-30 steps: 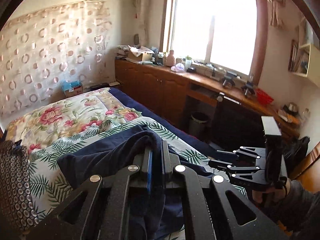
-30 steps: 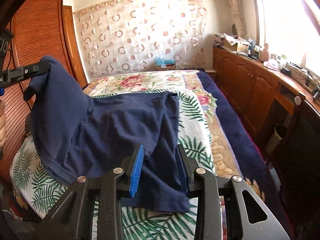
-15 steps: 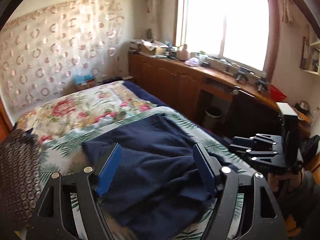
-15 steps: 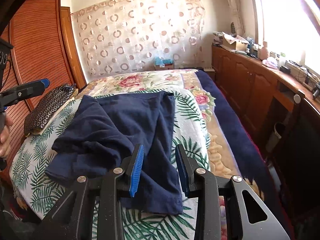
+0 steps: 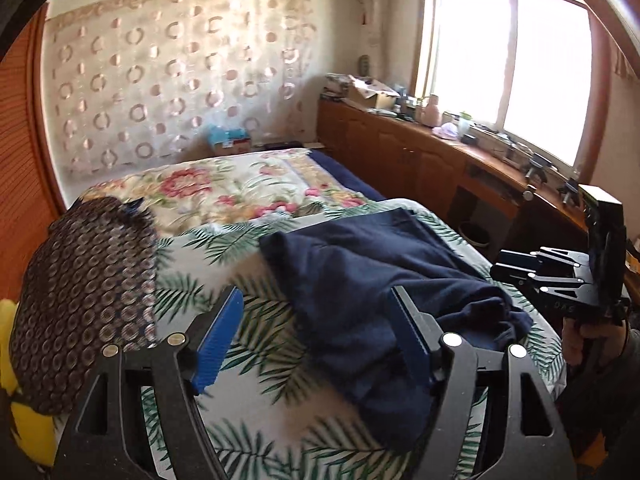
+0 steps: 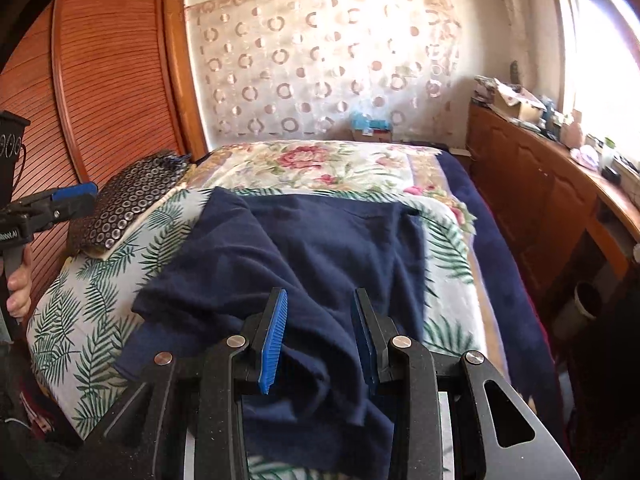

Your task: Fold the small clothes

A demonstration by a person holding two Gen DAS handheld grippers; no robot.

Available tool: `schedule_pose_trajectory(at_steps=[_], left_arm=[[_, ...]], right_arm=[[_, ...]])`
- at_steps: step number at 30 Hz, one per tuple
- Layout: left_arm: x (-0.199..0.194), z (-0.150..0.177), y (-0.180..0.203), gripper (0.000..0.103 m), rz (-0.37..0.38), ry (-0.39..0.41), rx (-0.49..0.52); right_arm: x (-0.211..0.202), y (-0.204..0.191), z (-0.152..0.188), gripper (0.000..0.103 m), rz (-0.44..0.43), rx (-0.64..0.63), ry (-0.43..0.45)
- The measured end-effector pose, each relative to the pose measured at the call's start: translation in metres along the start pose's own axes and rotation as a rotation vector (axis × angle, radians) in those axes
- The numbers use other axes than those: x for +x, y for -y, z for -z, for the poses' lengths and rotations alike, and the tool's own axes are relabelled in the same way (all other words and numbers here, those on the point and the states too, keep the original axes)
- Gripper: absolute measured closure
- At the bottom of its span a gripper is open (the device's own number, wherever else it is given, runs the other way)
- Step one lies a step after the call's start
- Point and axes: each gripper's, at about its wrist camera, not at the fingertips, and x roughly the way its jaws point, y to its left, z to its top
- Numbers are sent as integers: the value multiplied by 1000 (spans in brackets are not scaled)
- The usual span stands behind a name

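Note:
A navy blue garment (image 5: 360,276) lies crumpled on the palm-leaf bedspread (image 5: 256,344), its near part bunched in folds. My left gripper (image 5: 316,336) hangs open and wide over the garment's left edge, nothing between its blue pads (image 5: 218,340). In the right wrist view the same garment (image 6: 320,248) spreads across the bed. My right gripper (image 6: 320,340) stands partly open just above its near folds, and the pads do not press on the cloth. From the left wrist view the right gripper (image 5: 516,268) shows at the garment's right edge, held by a hand.
A brown circle-patterned cushion (image 5: 88,280) lies at the bed's left side, next to a wooden wardrobe (image 6: 100,80). A floral quilt (image 6: 312,164) covers the far half of the bed. A wooden counter (image 5: 460,160) with clutter runs under the window on the right.
My left gripper has let go of the garment's raised corner and opened wide. The cloth has dropped onto the bed, and the gripper has swung left and lower. My right gripper has shifted over the garment.

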Motion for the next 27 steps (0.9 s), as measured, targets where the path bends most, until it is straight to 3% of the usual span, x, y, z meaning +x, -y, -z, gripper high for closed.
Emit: schedule_pose_trajectory(at_steps=[5, 7, 12, 27], left_arm=[[-3, 10, -19, 28, -31, -2, -25], [-3, 14, -27, 28, -38, -6, -35], [-7, 23, -46, 28, -64, -3, -62], [-26, 49, -79, 28, -111, 0, -102]], right_arm=[[12, -10, -7, 68, -37, -40, -8], [18, -14, -10, 57, -54, -57, -13], [32, -23, -17, 48, -88, -108, -34], [89, -77, -22, 48, -240, -293, -179]])
